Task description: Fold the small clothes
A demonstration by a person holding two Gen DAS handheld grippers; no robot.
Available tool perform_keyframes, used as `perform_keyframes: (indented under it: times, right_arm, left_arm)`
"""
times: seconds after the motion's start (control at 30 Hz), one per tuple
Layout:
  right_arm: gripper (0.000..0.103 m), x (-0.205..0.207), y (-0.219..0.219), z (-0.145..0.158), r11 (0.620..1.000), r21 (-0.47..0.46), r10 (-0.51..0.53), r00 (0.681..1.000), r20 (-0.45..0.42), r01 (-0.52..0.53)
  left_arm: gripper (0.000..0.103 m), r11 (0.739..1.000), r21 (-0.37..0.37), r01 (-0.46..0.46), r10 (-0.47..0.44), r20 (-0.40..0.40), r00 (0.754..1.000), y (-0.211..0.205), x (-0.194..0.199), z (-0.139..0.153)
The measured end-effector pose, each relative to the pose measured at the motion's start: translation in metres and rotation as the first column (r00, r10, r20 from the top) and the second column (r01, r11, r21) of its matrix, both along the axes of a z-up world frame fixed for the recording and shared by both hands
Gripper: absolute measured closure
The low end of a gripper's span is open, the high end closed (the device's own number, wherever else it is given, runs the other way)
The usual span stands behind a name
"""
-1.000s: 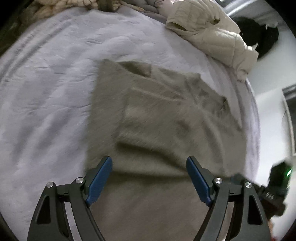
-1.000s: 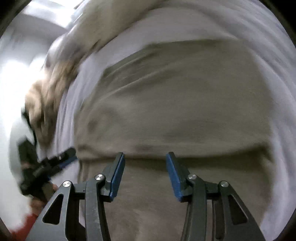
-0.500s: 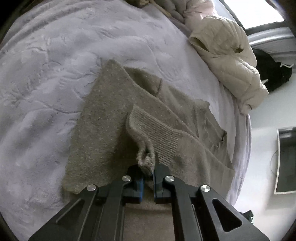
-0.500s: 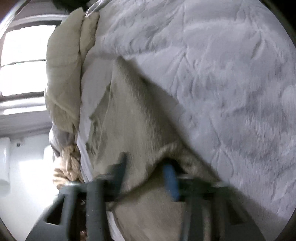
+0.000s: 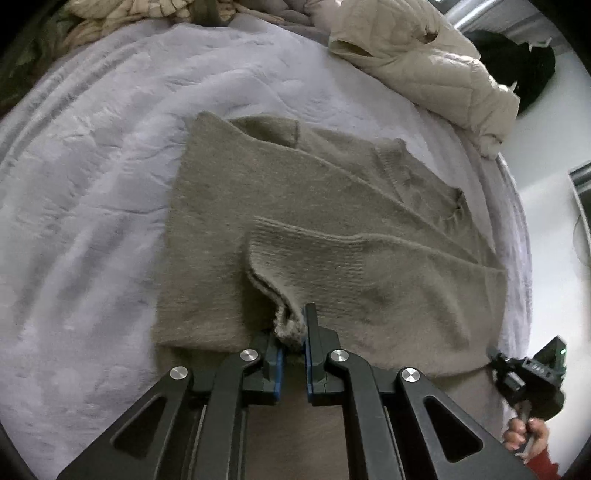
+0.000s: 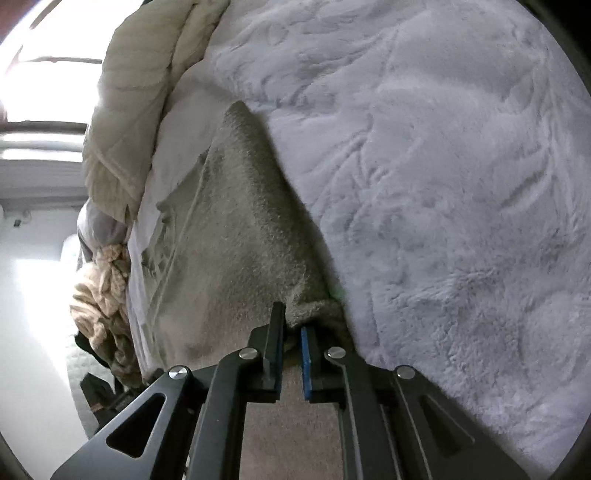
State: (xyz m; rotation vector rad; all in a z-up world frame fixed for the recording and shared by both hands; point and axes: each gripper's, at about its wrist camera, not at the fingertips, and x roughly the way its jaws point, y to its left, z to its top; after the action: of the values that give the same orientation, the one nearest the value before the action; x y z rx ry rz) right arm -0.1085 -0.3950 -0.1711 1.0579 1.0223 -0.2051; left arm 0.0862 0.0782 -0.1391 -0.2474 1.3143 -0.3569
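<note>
sweater [image 5: 332,221], olive knit, near hem pinched in the closed left gripper [image 5: 291,354] and its corner in the closed right gripper [image 6: 291,354], body lying ahead of both across the grey bedspread [image 5: 92,184] toward the far-edge cream jacket [image 5: 424,62].

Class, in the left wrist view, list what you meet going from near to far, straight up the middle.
Left tongs → sweater → grey blanket → heap of bedding at the bed's far end.
</note>
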Motion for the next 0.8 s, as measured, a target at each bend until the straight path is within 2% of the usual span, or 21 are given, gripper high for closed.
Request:
perform_keyframes:
  times: [0.07, 0.13, 0.27, 0.3, 0.47, 0.57, 0.67, 0.8]
  right_arm:
    - [0.092, 0.001, 0.002, 0.005, 1.0, -0.006, 0.007, 1.0, -0.019, -0.008]
    - [0.088, 0.001, 0.005, 0.012, 0.999, -0.028, 0.015, 0.999, -0.037, -0.016]
    - [0.06, -0.006, 0.018, 0.026, 0.997, -0.067, 0.044, 0.997, -0.064, -0.049]
    - [0.056, -0.008, 0.019, 0.028, 0.996, -0.071, 0.047, 0.997, -0.067, -0.051]
    - [0.055, -0.014, 0.039, 0.041, 0.988, -0.119, 0.086, 0.99, -0.115, -0.1]
    - [0.043, -0.015, 0.053, 0.046, 0.982, -0.133, 0.115, 0.984, -0.134, -0.133]
    - [0.043, -0.014, 0.067, 0.054, 0.974, -0.154, 0.145, 0.978, -0.149, -0.168]
    - [0.037, -0.01, 0.084, 0.066, 0.962, -0.177, 0.18, 0.972, -0.152, -0.206]
  left_arm:
    - [0.047, 0.997, 0.08, -0.016, 0.015, 0.02, 1.0, 0.007, -0.003, 0.005]
    - [0.034, 0.988, 0.147, -0.042, 0.033, 0.062, 0.998, 0.016, -0.006, 0.012]
    - [0.034, 0.982, 0.183, -0.037, 0.031, 0.035, 0.999, 0.027, -0.007, 0.016]
    - [0.034, 0.981, 0.191, -0.033, 0.028, 0.03, 0.999, 0.029, -0.008, 0.017]
    - [0.034, 0.976, 0.218, 0.024, -0.027, 0.011, 1.0, 0.023, -0.021, 0.025]
    - [0.034, 0.968, 0.239, 0.07, -0.073, 0.004, 0.997, 0.018, -0.033, 0.028]
    - [0.034, 0.956, 0.269, 0.116, -0.121, 0.002, 0.993, 0.001, -0.043, 0.034]
    - [0.034, 0.942, 0.295, 0.162, -0.171, 0.003, 0.985, -0.015, -0.058, 0.043]
